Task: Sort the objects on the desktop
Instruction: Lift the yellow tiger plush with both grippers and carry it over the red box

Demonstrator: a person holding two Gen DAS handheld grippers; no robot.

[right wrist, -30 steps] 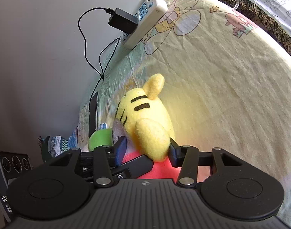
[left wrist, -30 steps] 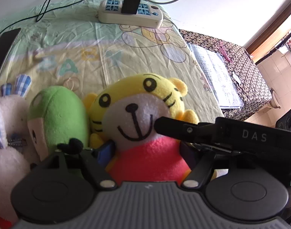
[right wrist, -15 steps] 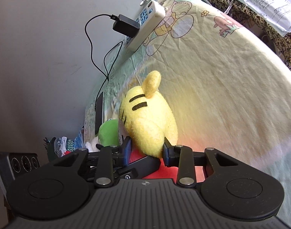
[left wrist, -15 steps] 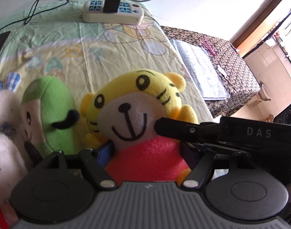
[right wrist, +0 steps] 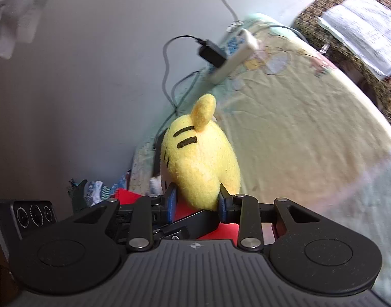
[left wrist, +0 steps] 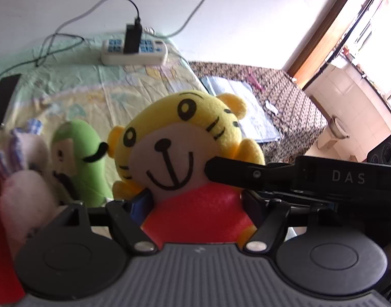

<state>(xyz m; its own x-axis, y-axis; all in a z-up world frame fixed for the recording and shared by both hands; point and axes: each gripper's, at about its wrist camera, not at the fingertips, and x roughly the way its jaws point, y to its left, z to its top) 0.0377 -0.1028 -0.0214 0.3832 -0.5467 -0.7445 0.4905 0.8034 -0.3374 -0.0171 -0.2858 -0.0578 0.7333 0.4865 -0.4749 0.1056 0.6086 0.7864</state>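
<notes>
We see one yellow tiger plush (left wrist: 187, 138) in a red shirt, upright and facing the left wrist camera, with both tools closed on it: the left hand-held gripper (left wrist: 198, 204) clamps its red body between blue-padded fingers (left wrist: 141, 200), and the right hand-held gripper (right wrist: 196, 202) pinches one yellow paw from the side, its black finger crossing the plush's cheek in the left view. The plush sits above the near part of the table (left wrist: 75, 84), which wears a pale green and yellow cartoon-print cloth. Just beside it to the left stand two more soft toys: one green plush (left wrist: 80, 158) with a small face, and one white plush (left wrist: 23, 174) with blue checked ears, partly blurred. Farther back we count one white power strip (left wrist: 134, 52) with one black charger (left wrist: 131, 38) plugged in and cables trailing to the wall, and one dark phone (left wrist: 2, 99) at the left edge. Compared with a second ago, the tiger rides higher in both views and farther from the green plush, the right hand-held gripper has narrowed on the paw, and the power strip looks smaller and more distant. To the right a lower surface under a dark patterned cloth (left wrist: 292, 107) carries one open booklet (left wrist: 246, 110). A plain white wall (left wrist: 246, 20) backs the table, with a brown door frame (left wrist: 326, 33) and tiled floor at right.
</notes>
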